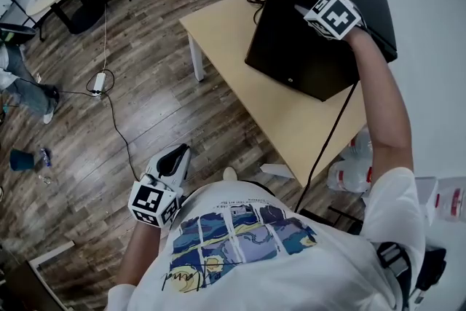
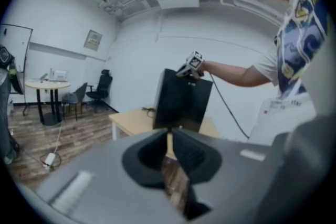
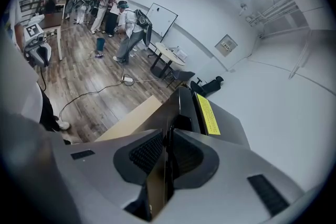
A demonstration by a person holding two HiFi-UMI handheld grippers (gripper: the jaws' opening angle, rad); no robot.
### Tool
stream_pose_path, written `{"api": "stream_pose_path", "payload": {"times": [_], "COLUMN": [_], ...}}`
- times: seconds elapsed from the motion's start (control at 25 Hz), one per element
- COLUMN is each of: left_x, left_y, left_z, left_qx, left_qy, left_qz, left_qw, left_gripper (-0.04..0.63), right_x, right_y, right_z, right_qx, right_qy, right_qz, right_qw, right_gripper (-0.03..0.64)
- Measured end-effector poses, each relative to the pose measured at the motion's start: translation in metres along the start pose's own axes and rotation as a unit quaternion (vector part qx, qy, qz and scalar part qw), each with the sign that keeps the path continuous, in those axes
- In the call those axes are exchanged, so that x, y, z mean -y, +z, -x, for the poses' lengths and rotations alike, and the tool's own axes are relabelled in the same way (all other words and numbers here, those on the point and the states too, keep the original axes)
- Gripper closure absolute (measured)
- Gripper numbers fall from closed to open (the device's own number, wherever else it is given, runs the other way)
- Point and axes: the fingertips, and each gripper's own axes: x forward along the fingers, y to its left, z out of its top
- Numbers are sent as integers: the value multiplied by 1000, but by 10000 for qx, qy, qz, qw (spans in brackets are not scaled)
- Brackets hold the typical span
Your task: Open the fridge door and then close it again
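On the table (image 1: pixel 291 129), the upright fridge (image 1: pixel 291 47) faces the person (image 1: pixel 240 247).

Nothing legible. The yellow label (image 3: pixel 208 113) on the fridge (image 1: pixel 291 54) top: print too small. The scrawled script (image 1: pixel 182 279) on the shirt (image 1: pixel 240 244): unreadable. The wall plaque (image 2: pixel 93 40): blurred, no txt.

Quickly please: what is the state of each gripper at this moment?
Left gripper: closed, holding nothing.
Right gripper: closed on the top edge of the fridge door.
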Motion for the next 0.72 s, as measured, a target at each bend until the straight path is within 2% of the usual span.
{"api": "stream_pose_path", "payload": {"times": [0.32, 0.72], "left_x": [3, -7], "left_y": [-3, -17], "left_z": [11, 47], "left_qx": [35, 43], "left_qy": [-86, 179], "left_qz": [-12, 108], "left_qw": [10000, 9998], "left_gripper": [561, 563], "right_x": [1, 2], "right_y": [-1, 0], "right_z": [-4, -2], "right_qx": [-49, -48], "right_qy": [103, 79], "right_qz": [-197, -267], "right_qw": [9997, 9996], "right_gripper": [569, 572]}}
